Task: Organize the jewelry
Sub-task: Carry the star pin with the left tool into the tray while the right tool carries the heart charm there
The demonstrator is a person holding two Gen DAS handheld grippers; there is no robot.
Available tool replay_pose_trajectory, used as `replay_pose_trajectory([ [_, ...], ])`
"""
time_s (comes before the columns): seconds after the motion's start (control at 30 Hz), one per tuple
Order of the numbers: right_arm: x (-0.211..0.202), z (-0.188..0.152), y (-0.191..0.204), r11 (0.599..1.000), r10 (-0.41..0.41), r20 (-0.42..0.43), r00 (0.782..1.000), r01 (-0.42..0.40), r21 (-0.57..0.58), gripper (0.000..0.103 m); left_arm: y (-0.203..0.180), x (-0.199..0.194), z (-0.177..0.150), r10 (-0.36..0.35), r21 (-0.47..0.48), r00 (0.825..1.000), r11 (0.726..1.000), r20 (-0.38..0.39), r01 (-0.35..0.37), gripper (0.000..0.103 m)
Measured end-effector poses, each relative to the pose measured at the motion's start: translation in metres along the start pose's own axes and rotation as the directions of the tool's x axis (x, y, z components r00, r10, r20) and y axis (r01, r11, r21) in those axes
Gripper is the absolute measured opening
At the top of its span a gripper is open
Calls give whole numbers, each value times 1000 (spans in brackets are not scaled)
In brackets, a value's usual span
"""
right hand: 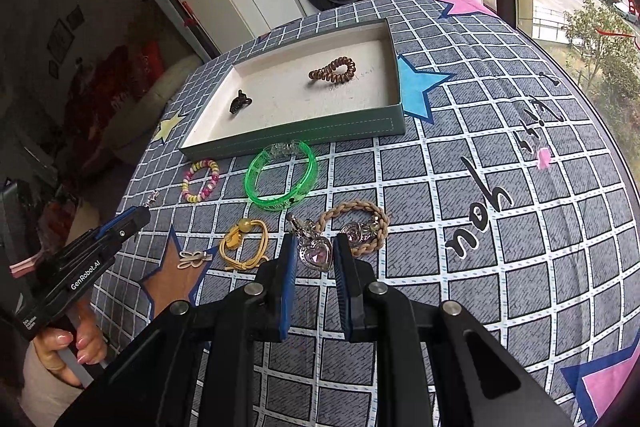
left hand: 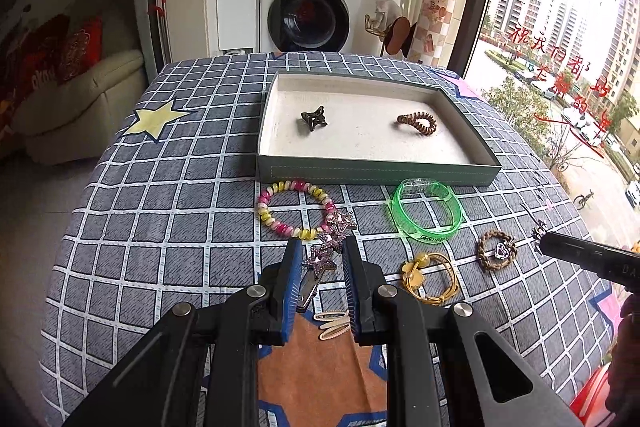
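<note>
The left gripper (left hand: 318, 253) is clamped on a pink star hair clip (left hand: 325, 255) lifted off the checked tablecloth (left hand: 160, 219); the right gripper (right hand: 314, 249) pinches a heart clip (right hand: 317, 253) beside the braided bracelet (right hand: 376, 227), near the tray (right hand: 320, 135).

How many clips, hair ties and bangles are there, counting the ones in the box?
Clips: 4: claw clip, star clip, heart clip, beige clip
Hair ties: 4: brown coil, pink-yellow coil, yellow tie, braided tie
Bangles: 1: green bangle
Total: 9
</note>
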State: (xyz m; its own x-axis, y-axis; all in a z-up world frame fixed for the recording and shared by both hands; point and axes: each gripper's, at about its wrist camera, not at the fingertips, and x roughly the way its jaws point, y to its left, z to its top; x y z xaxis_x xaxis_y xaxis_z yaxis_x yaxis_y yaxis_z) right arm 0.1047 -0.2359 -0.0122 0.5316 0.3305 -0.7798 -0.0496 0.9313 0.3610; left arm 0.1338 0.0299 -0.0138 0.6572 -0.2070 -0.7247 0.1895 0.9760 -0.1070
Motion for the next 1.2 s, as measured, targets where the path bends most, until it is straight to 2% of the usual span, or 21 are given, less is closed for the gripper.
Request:
replay_pose_trajectory([
  [0.37,-7,39,0,1000,17,45,999,-16,-15,20,-12,6,24,5,9,1000,1000,25,-5,33],
  [0.67,0,73,5,998,6,73,997,-1,-68,20,-10,29,47,29,-7,999,1000,20,-29,33],
  [0.97,40,120,11,994,-7,50,999,13,-108,20,-15,63,87,23,4,999,1000,25,-23,33],
  [1.2,86,142,10,990,-35,-8,999,34,-135,20,-25,111,106,20,27,999,999,-25,-19,33],
])
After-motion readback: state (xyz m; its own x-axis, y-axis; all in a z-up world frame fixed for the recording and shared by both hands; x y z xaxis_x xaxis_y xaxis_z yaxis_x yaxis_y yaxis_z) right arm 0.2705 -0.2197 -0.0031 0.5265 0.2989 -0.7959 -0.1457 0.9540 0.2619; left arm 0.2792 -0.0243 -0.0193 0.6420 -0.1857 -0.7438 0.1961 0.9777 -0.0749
